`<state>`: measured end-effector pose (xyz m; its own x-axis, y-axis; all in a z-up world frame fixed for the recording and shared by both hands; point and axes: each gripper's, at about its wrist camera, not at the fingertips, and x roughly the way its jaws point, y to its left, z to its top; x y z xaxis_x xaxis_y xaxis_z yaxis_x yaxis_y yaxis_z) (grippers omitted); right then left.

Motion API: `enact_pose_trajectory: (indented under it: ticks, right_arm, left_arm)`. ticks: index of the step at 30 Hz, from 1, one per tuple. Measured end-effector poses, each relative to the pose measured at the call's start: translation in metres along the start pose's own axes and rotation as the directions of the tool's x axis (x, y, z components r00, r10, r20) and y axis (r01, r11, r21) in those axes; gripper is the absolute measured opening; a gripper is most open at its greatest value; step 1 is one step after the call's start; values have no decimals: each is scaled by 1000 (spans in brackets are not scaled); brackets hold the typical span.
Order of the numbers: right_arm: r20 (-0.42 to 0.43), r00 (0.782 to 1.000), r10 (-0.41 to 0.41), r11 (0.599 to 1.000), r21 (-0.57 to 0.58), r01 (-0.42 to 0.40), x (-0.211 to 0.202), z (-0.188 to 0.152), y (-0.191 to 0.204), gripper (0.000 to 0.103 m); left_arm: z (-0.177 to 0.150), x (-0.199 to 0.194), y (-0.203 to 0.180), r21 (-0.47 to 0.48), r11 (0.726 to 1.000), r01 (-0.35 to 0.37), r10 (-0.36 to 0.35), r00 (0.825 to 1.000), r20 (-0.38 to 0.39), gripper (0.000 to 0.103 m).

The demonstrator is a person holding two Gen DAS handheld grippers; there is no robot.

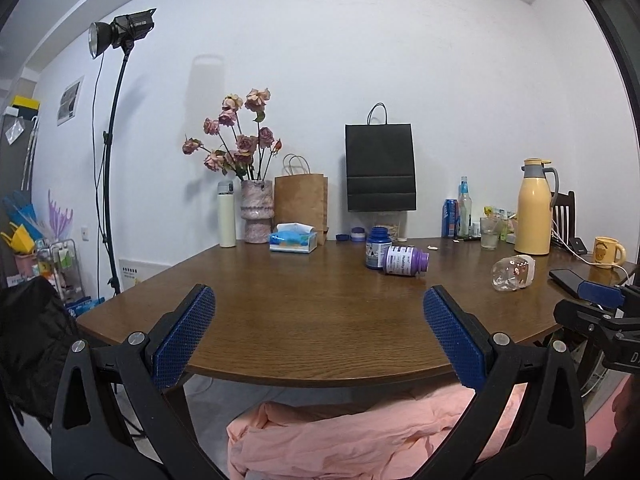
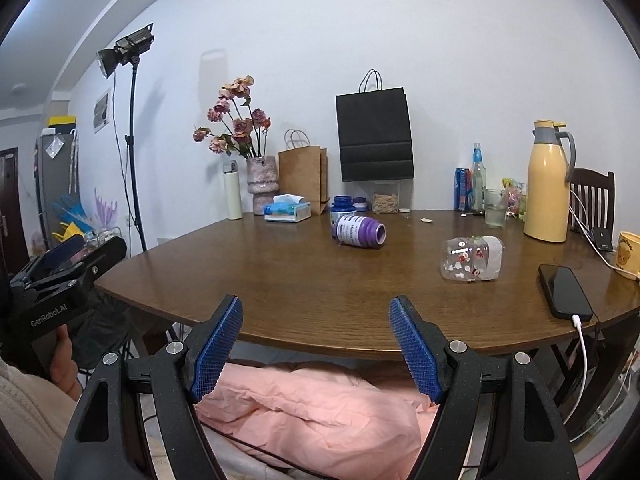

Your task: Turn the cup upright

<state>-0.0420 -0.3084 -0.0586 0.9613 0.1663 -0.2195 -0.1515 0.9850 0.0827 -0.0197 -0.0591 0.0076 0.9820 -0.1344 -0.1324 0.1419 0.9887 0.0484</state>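
Observation:
A clear plastic cup (image 2: 473, 259) with small red and white prints lies on its side on the brown wooden table (image 2: 304, 292), right of centre. It also shows in the left wrist view (image 1: 513, 273) at the far right. My right gripper (image 2: 316, 328) is open and empty at the table's near edge, well short of the cup and to its left. My left gripper (image 1: 319, 320) is open and empty over the near edge, far left of the cup. The right gripper's body shows at the right edge of the left wrist view (image 1: 600, 312).
A purple bottle (image 2: 360, 231) lies on its side beside a blue jar (image 2: 343, 207). A black phone (image 2: 565, 291) on a white cable lies at the right edge. A yellow thermos (image 2: 549, 182), glass (image 2: 495, 209), yellow mug (image 2: 629, 255), tissue box (image 2: 287, 209), vase, bags stand behind.

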Motion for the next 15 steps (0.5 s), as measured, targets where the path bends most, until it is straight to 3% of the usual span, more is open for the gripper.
enact_pose_trajectory:
  ticks: [15]
  right_arm:
    - [-1,1000,-7,1000,9,7,0,1,-2,81]
  left_arm:
    - [0,-2,-3,2,1000,-2,2,1000,4,103]
